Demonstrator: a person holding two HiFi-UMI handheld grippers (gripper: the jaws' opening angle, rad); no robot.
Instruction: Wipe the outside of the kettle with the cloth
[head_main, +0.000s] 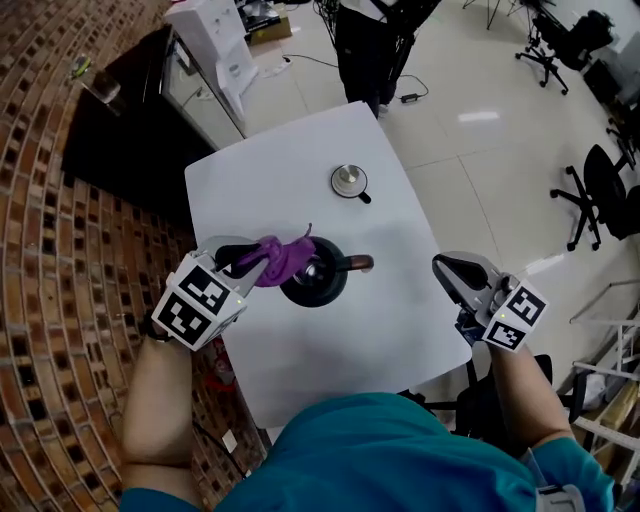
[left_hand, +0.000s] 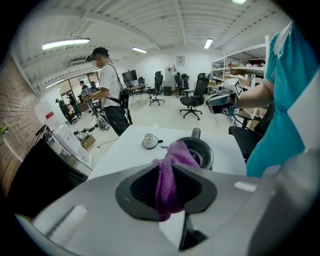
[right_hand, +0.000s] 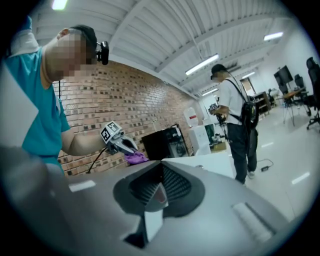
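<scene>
A brick wall (head_main: 50, 330) flanks the white table (head_main: 260, 190) on glossy pale floor (head_main: 470, 60), office chairs (head_main: 600, 190) nearby.

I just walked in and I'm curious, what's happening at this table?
A person holds tongs in each hand. The left tongs grip a purple cloth at the rim of the open black kettle on the table. The right tongs hang shut and empty, off to the side. The lid lies apart, farther back.

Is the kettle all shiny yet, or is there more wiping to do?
Not finished, I think. Done: the lid is off, lying on the table, and the left gripper has the purple cloth pinched. In hand: the cloth is up at the kettle, by its rim. Left: wiping round the sides; the right gripper hangs aside, shut and empty.
</scene>
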